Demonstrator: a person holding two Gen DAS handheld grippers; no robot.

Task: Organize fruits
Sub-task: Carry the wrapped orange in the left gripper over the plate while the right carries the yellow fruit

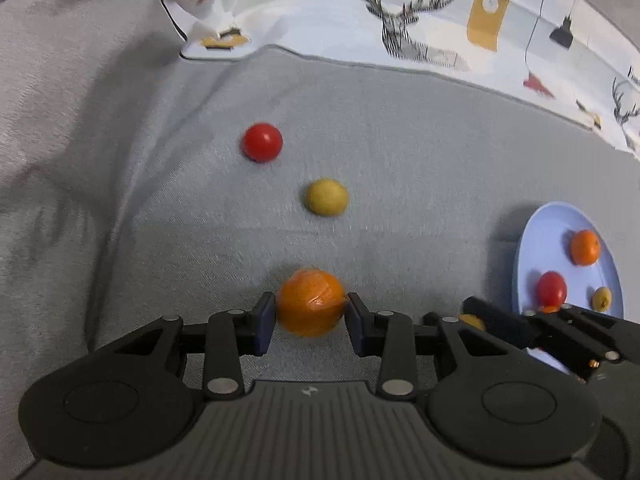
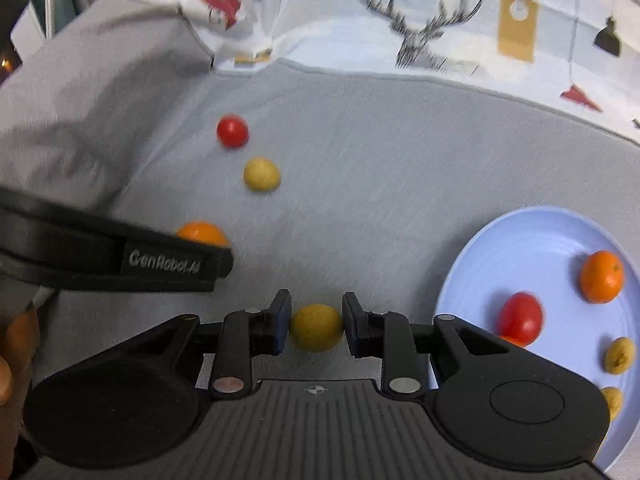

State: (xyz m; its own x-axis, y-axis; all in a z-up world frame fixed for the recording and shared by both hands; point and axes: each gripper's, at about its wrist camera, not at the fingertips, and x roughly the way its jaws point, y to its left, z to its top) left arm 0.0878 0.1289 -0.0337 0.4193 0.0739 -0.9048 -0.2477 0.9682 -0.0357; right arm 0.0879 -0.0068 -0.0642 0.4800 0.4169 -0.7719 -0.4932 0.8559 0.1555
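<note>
My left gripper is shut on an orange low over the grey cloth. My right gripper is shut on a small yellow fruit, just left of the pale blue plate. The plate holds an orange, a red tomato and small yellow fruits. A red tomato and a yellow fruit lie loose on the cloth ahead of the left gripper. They also show in the right wrist view, tomato and yellow fruit. The left gripper's side partly hides its orange.
A grey cloth covers the surface, rising in folds at the left. A white printed cloth with deer and tags lies along the back. The plate also shows in the left wrist view, with the right gripper's fingers beside it.
</note>
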